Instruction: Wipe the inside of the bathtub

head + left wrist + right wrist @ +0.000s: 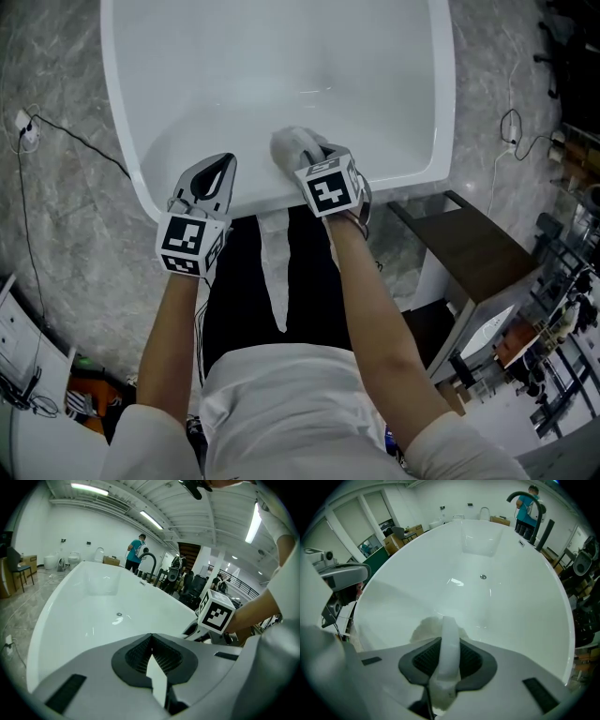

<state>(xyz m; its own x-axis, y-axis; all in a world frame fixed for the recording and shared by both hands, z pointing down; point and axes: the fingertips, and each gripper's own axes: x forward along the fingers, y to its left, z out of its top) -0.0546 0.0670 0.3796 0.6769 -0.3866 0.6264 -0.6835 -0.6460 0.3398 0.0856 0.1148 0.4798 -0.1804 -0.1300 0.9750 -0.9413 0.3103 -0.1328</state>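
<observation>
We are clamping the right gripper [449, 644] on a soft white cloth [425, 629], a folded strip running between the ribbed dark pads and a crumpled bunch beyond the tips. The bunch is pressing against the inner wall of the bathtub [281, 66], just below the near rim. We are holding the left gripper [151, 638] with jaws together and empty, hovering over that rim. The bathtub is glossy, smooth and white, with rounded corners, sitting on a grey marbled floor [66, 216].
</observation>
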